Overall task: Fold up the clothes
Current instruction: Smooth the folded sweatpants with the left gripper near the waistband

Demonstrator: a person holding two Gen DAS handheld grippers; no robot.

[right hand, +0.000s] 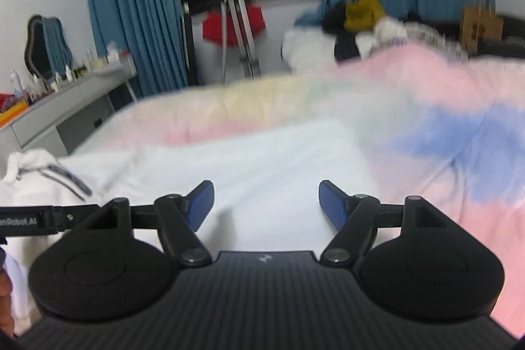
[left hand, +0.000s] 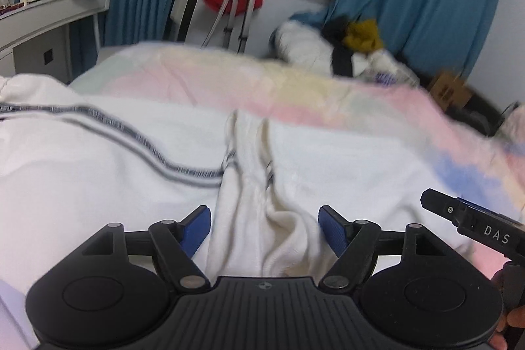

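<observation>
Holding both claws apart, you gripped nothing. Your left claw (left hand: pixel 264 228) straddled bunched ridge of white garment (left hand: pixel 115 159), fabric rising between blue pads (left hand: pixel 197 230) without being pinched. Garment, with dark striped band, lay spread on bed over pastel blanket (left hand: pixel 295 87). Your right claw (right hand: pixel 265 205) hovered above flat white cloth, near blanket's pink-and-blue patch. Clothes pile (right hand: pixel 357 22) sat beyond, beside blue curtains (right hand: pixel 131 5).

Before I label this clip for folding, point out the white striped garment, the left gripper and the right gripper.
white striped garment (left hand: pixel 98 153): left wrist view, on flat cloth beside its dark stripes.
left gripper (left hand: pixel 264 228): left wrist view, midway between its blue-padded fingertips, over bunched cloth.
right gripper (right hand: pixel 266 205): right wrist view, midway between its open fingertips.
</observation>
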